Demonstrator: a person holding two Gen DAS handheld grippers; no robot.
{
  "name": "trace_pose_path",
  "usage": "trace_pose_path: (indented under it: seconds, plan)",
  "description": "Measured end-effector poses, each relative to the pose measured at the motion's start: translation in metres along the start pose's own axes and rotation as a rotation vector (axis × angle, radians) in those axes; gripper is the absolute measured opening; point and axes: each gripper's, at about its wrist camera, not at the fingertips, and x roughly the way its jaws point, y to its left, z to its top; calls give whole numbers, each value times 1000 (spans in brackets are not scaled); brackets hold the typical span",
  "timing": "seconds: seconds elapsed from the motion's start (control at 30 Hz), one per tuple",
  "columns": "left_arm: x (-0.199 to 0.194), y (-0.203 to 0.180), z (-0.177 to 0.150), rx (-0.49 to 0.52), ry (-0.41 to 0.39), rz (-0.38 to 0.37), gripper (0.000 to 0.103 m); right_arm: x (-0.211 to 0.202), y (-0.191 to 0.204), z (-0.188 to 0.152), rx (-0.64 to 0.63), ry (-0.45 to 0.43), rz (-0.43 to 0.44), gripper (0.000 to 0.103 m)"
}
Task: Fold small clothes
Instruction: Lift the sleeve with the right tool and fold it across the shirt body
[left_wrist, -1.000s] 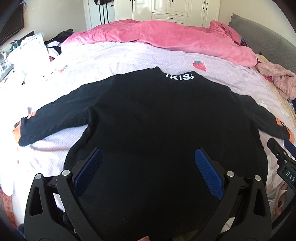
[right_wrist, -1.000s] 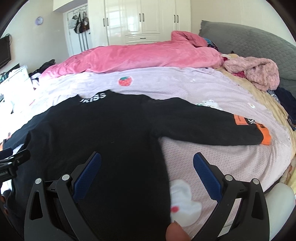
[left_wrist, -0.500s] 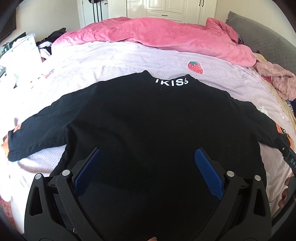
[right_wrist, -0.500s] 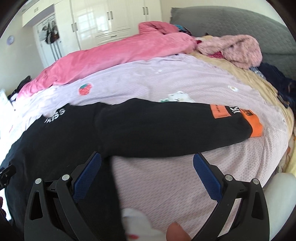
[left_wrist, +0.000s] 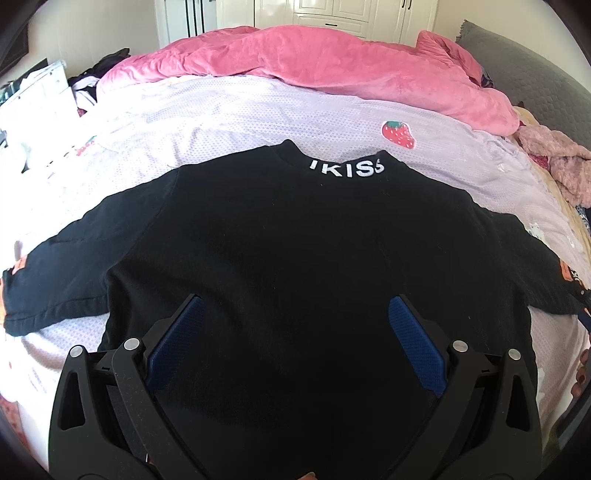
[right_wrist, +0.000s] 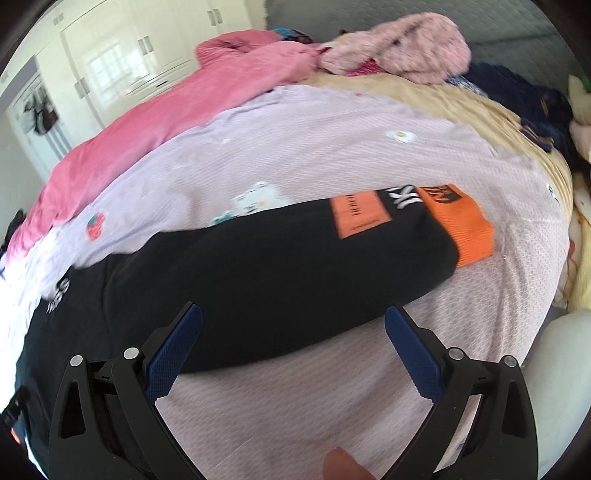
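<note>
The left tool (left_wrist: 291, 328) hangs with its two blue-padded fingers (left_wrist: 173, 339) spread wide, holding nothing, above the lower body of a black sweatshirt (left_wrist: 295, 240). The right tool (right_wrist: 293, 332) is likewise spread wide and empty; its left finger (right_wrist: 173, 354) sits over the black cloth near the armpit, its right finger (right_wrist: 413, 354) over bare bedspread.

The black sweatshirt lies flat, spread out on the bed with both sleeves stretched to the sides. White letters (left_wrist: 347, 170) run across its collar at the far edge. In the right wrist view, the right sleeve (right_wrist: 295, 258) reaches out toward the bed's right side and ends in an orange cuff (right_wrist: 469, 229), with an orange patch (right_wrist: 358, 216) and white lettering just before it. In the left wrist view, the left sleeve (left_wrist: 55, 280) runs out to the frame's left edge, where a bit of orange shows.

Under the garment is a pale lilac bedspread (left_wrist: 221, 122) with a strawberry print (left_wrist: 397, 134) near the collar. Beyond it, a pink duvet (left_wrist: 314, 59) is bunched along the far side of the bed. A fuzzy pink garment (right_wrist: 399, 48) lies at the head end near a grey headboard (right_wrist: 517, 26), beside some dark blue clothing (right_wrist: 524, 99). White wardrobe doors (left_wrist: 351, 13) stand behind the bed. A fingertip (right_wrist: 340, 463) shows at the bottom of the right wrist view.
</note>
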Motion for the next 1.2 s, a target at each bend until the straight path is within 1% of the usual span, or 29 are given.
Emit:
trace_pose_path:
  seconds: [0.2, 0.33, 0.47, 0.6, 0.7, 0.73, 0.77, 0.8, 0.87, 0.9, 0.93, 0.97, 1.07, 1.2]
  plan:
    - [9, -1, 9, -18, -3, 3, 94, 13, -30, 12, 77, 5, -58, 99]
    - [16, -3, 13, -22, 6, 9, 94, 20, -49, 20, 133, 3, -54, 99]
    - [22, -5, 18, -27, 13, 10, 94, 30, -67, 27, 182, 1, -87, 99]
    - [27, -5, 22, -34, 11, 19, 94, 36, -87, 34, 218, -39, -90, 99]
    - [32, -3, 25, -49, 11, 16, 94, 39, -95, 38, 231, -75, -61, 97]
    - [34, -3, 27, -54, 11, 15, 94, 40, -98, 38, 243, -80, -47, 91]
    - [35, -2, 27, -58, 10, 15, 94, 39, -99, 38, 246, -92, -43, 79]
    - [37, -2, 28, -60, 9, 15, 94, 38, -99, 38, 239, -106, -42, 74]
    - [40, 1, 27, -68, 14, 9, 94, 37, -100, 36, 228, -119, -38, 49]
    - [42, 2, 27, -72, 17, 1, 94, 36, -101, 36, 232, -126, -27, 44]
    - [43, 3, 26, -77, 18, -10, 94, 34, -101, 35, 233, -133, -21, 33]
    - [45, 4, 26, -81, 18, -13, 94, 32, -101, 34, 229, -145, -12, 25]
    - [50, 10, 23, -99, 27, -29, 94, 19, -96, 34, 205, -186, 28, 19]
    - [51, 18, 19, -112, 26, -42, 94, 3, -76, 36, 159, -222, 82, 18]
